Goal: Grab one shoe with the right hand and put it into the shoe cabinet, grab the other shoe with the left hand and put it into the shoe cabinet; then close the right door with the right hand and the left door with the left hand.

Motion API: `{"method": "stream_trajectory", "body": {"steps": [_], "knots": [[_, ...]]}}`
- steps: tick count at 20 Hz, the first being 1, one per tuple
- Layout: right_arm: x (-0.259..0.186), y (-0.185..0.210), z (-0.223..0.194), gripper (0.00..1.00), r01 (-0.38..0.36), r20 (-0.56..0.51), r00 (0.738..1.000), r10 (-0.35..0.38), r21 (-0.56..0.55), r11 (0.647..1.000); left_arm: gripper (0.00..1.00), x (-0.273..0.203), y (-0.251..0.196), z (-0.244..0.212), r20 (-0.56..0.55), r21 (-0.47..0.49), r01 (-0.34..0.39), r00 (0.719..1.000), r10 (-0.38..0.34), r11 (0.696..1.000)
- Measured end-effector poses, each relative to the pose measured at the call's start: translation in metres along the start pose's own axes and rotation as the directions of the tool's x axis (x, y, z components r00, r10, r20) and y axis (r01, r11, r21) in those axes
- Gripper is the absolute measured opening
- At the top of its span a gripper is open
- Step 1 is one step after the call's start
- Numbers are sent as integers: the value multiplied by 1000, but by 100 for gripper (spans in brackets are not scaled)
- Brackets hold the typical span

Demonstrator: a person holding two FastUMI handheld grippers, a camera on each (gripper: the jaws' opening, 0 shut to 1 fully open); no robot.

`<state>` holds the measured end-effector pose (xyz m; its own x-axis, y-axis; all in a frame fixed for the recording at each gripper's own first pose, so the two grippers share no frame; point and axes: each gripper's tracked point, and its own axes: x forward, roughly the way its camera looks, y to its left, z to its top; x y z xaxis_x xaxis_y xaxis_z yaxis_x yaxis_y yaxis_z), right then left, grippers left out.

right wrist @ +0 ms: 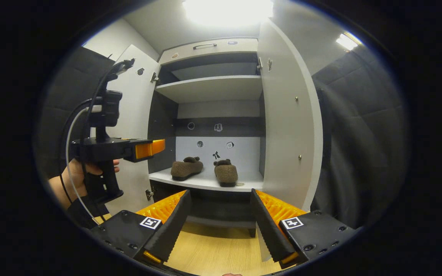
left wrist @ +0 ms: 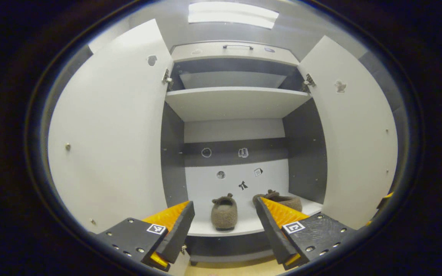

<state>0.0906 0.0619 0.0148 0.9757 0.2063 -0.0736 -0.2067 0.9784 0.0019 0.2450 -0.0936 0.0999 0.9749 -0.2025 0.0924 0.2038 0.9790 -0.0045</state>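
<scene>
Two brown fuzzy shoes stand side by side on the lower shelf of the white shoe cabinet: one in the middle, the other to its right, partly behind a finger. My left gripper is open in front of the shelf, holding nothing. Both doors stand wide open, the left door and the right door. In the right gripper view both shoes sit on the shelf. My right gripper is open and empty, further back, low over the floor. A hand holds the left gripper before the left door.
An empty upper shelf and a top drawer with a handle sit above the shoes. The right door juts out beside my right gripper. Black cloth wall hangs to its right. Light wood floor lies below.
</scene>
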Motion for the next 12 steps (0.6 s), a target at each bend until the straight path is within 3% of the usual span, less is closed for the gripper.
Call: {"method": "stream_trajectory", "body": {"steps": [4,5,6,7,8,11,12], "knots": [[-12,-2,10,97,1,20,1000,-1,5,1000,97,-41,10,3,0,-14,-14,1000,14,1000],[-14,-3,12,97,3,25,1000,-4,7,1000,94,-51,14,6,4,-14,-22,1000,22,1000],[-17,-4,14,98,5,27,1000,-5,9,1000,100,-60,18,7,6,-10,-31,999,31,999],[-20,-5,15,98,6,29,1000,-6,10,1000,87,-70,22,8,7,-5,-39,999,39,999],[-23,-5,17,98,7,33,999,-8,12,1000,87,-80,24,8,5,-2,-42,999,42,999],[-31,-9,21,96,16,43,999,-17,13,1000,100,-102,28,5,-4,0,-47,999,47,999],[-34,-10,21,96,16,44,999,-17,17,1000,98,-109,29,5,-8,0,-50,999,50,999]]}}
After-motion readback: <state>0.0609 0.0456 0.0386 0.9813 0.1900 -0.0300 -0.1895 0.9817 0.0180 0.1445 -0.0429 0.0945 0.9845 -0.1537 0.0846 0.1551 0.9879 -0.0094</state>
